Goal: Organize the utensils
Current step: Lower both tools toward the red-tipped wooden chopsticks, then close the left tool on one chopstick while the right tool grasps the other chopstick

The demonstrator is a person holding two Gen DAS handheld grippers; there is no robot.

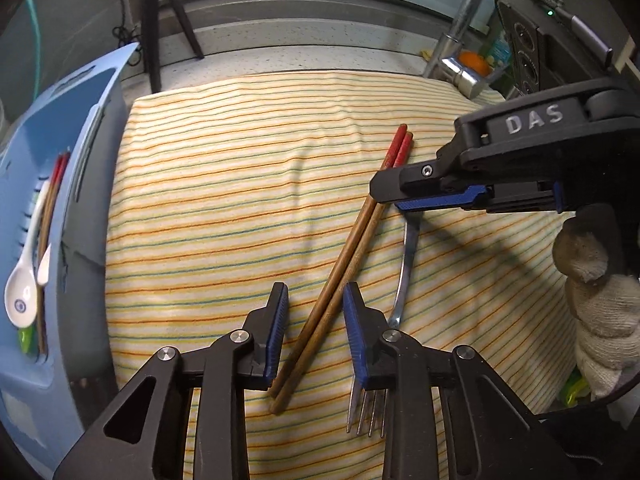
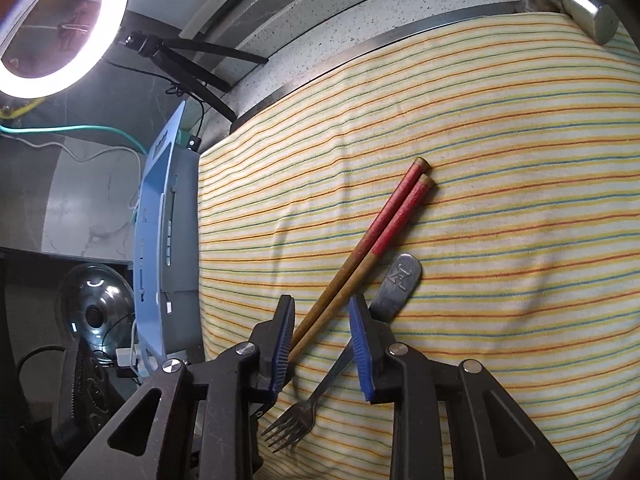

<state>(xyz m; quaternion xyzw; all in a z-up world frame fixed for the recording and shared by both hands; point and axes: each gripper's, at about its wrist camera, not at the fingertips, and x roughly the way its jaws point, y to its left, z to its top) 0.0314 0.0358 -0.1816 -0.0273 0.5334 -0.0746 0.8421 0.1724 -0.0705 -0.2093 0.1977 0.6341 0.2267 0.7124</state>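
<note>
In the left wrist view, the left tongs fill the bottom of the frame, their blue pads partly open on either side of the thin ends of the chopsticks. The pads stand apart from the wood and press on nothing. A metal fork lies just right of the chopsticks, its tines low in the frame beside the right pad and its handle running up under the other tool.

The pair of chopsticks lies side by side, slanting from lower centre up to the right, red ends farthest away. They rest on a striped cloth spread over the tabletop.

At the right edge, a gloved hand holds the right tongs, which reach in sideways over the chopsticks' upper half.

In the right wrist view, the right tongs stand at the bottom centre, narrowly open around the chopsticks, with a gap showing at each pad. The fork passes under the right pad; its handle end shows just beyond it.

At the left of the left wrist view, a blue organizer tray holds a white ceramic spoon and another pair of chopsticks. Farther back, a chrome faucet shows at upper right, and a tripod at upper left.
</note>
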